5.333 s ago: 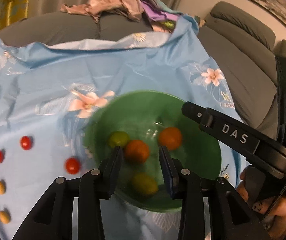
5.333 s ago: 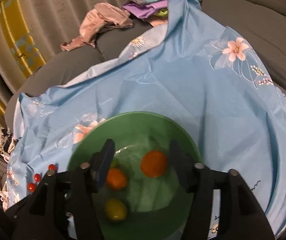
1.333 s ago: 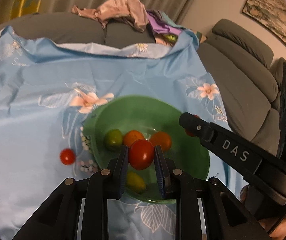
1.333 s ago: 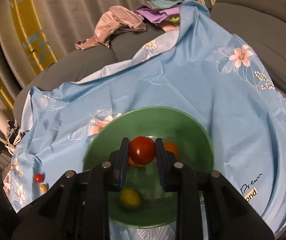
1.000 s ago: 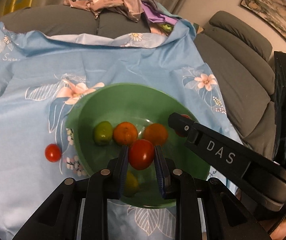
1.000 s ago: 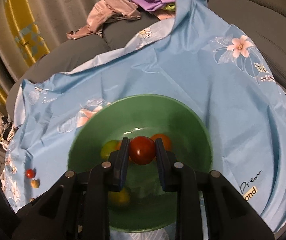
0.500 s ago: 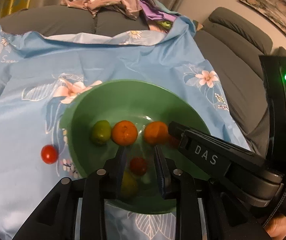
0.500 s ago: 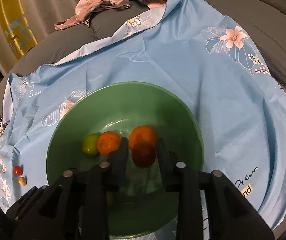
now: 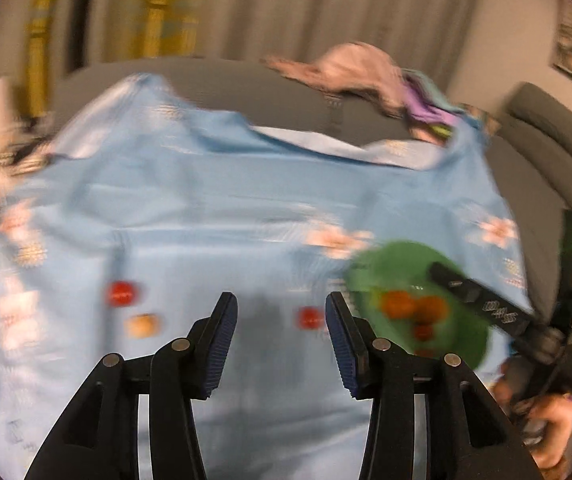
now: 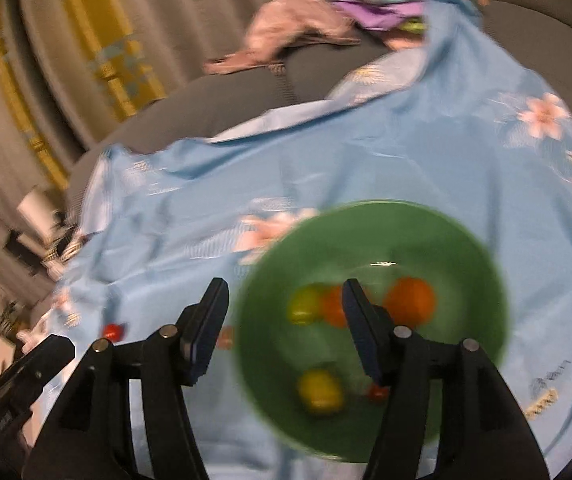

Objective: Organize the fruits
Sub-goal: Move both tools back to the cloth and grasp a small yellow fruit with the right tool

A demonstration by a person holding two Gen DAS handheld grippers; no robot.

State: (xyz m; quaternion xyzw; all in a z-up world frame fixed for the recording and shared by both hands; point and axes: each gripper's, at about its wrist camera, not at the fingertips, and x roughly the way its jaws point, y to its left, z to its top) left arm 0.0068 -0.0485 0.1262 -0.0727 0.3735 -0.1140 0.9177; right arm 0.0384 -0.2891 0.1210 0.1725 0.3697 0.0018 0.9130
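Observation:
A green bowl (image 10: 465,240) on the blue flowered cloth holds orange fruits (image 10: 409,302), a green one (image 10: 303,308), a yellow one (image 10: 319,390) and a small red tomato (image 10: 377,391). It also shows at the right of the left wrist view (image 9: 397,256). My left gripper (image 9: 282,338) is open and empty, above the cloth left of the bowl. A red tomato (image 9: 310,318) lies between its fingertips, farther off. Another red tomato (image 9: 122,293) and a yellow fruit (image 9: 142,325) lie to the left. My right gripper (image 10: 286,322) is open and empty over the bowl's left edge. Both views are blurred.
The blue cloth (image 9: 206,200) covers a grey sofa (image 9: 541,136). A heap of clothes (image 9: 365,68) lies at the back. Curtains hang behind. More small fruits (image 10: 112,331) lie on the cloth at the left in the right wrist view.
Both grippers opened and dropped their red tomatoes into the bowl. Both have since swung left; the left one now points at the loose fruits on the cloth.

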